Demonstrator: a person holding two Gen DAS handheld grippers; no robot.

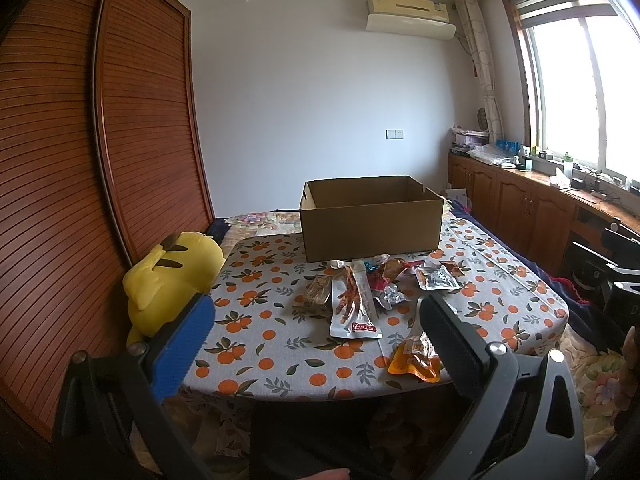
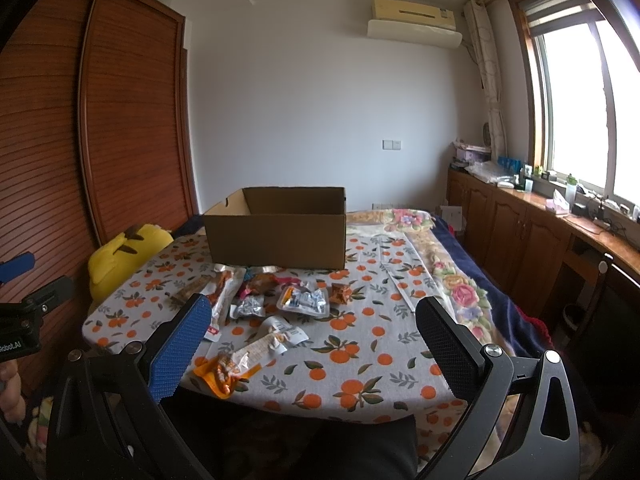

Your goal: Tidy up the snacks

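Note:
An open brown cardboard box (image 1: pixel 370 216) stands at the far side of the table; it also shows in the right wrist view (image 2: pixel 276 228). Several snack packets lie in a loose pile in front of it: a long clear chicken-feet packet (image 1: pixel 354 304), an orange packet (image 1: pixel 416 360) near the front edge, also in the right wrist view (image 2: pixel 222 372), silver packets (image 2: pixel 250 306) and a clear tray pack (image 2: pixel 304 300). My left gripper (image 1: pixel 316 332) is open and empty, held back above the table's front edge. My right gripper (image 2: pixel 312 336) is open and empty, also held back.
The table wears an orange-print cloth (image 1: pixel 280 344). A yellow plush toy (image 1: pixel 172 280) lies at the table's left edge against a wooden wardrobe (image 1: pixel 100 160). A bed with a floral blanket (image 2: pixel 460 280) lies to the right. Cabinets with clutter (image 2: pixel 540 232) run under the window.

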